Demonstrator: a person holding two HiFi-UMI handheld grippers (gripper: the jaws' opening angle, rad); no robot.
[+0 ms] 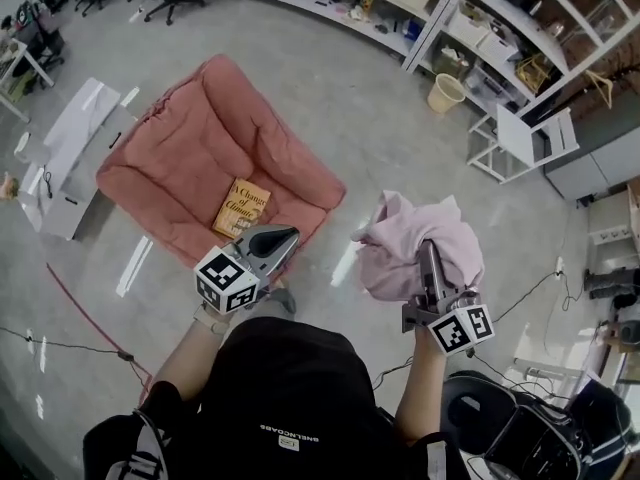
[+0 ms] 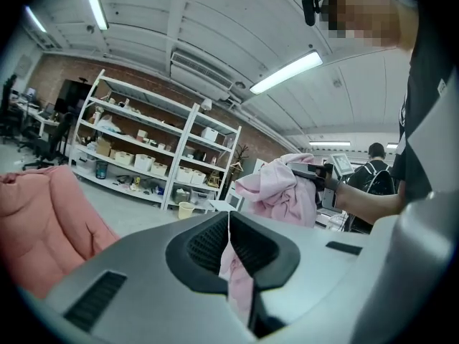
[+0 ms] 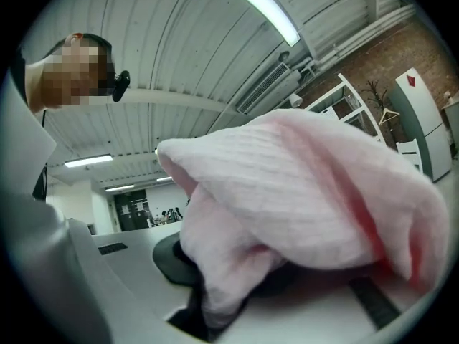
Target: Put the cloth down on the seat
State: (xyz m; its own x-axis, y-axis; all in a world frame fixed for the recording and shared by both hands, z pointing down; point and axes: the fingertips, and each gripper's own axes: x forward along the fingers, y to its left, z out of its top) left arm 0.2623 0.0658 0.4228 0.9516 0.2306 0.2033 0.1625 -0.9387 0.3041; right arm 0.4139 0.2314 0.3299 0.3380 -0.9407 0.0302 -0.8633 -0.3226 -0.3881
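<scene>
Right gripper (image 1: 428,252) fingers clenched on the pink cloth (image 1: 415,230), which is bunched up, held in the air over the bare floor (image 1: 385,133), beside the seat (image 1: 185,133) and not touching it. Left gripper (image 1: 284,236) fingers pressed together with no cloth on them, over the seat's near edge. A book (image 1: 242,208) lies on the seat near that edge; the rest of the cushion is free. Shelves (image 1: 480,18) are well apart.

Right gripper view: cloth (image 3: 301,192) drapes over the fingers and covers most of the view. Left gripper view: closed tips (image 2: 229,217), the cloth (image 2: 276,188) hanging ahead, seat (image 2: 36,228) at left. A pale pink sliver shows low between the fingers; can't tell what it is.
</scene>
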